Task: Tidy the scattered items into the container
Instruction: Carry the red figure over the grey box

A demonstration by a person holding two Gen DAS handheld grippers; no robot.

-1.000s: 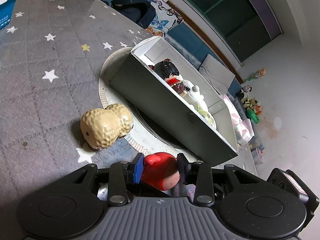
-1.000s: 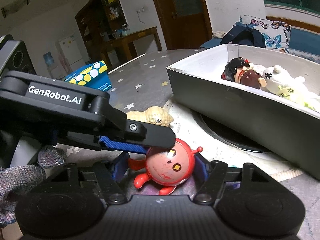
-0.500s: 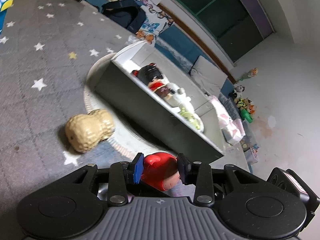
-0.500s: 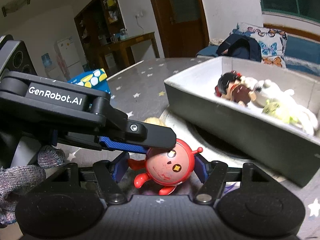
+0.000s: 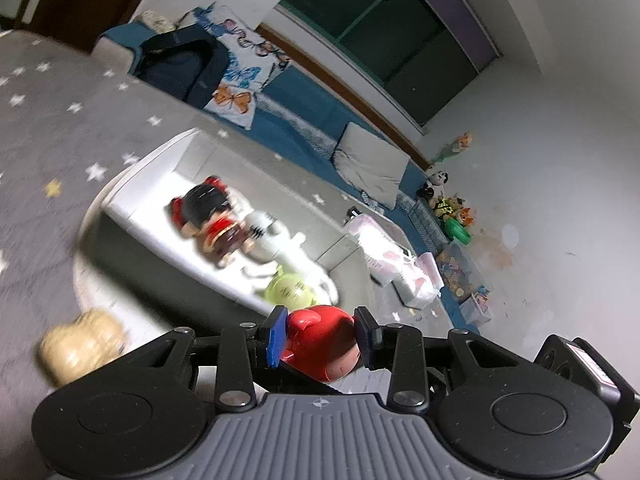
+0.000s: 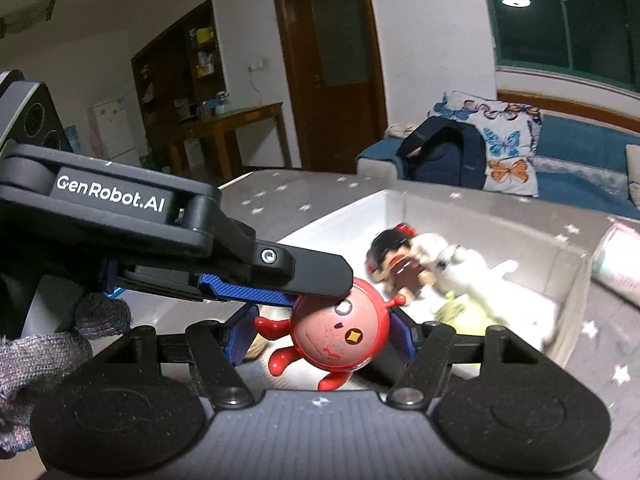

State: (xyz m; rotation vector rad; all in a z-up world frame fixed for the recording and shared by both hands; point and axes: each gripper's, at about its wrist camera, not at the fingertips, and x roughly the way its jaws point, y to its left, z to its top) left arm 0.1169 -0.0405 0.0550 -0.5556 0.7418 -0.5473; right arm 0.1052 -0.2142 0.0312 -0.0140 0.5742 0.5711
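Observation:
A round red toy figure is held between both grippers. My left gripper is shut on it, raised near the front wall of the grey box. My right gripper has its blue pads at the toy's two sides and the left gripper's finger crosses over the toy. The box holds a black-haired doll, a white plush and a yellow-green toy. A tan peanut-shaped toy lies on the table left of the box.
The box stands on a round pale mat on a grey star-patterned tablecloth. Behind are a blue sofa with a dark backpack and butterfly cushion, and toys on the floor at right.
Both grippers rose with the red toy and moved toward the box; the view now looks down into it. The peanut toy stays on the table, now lower left.

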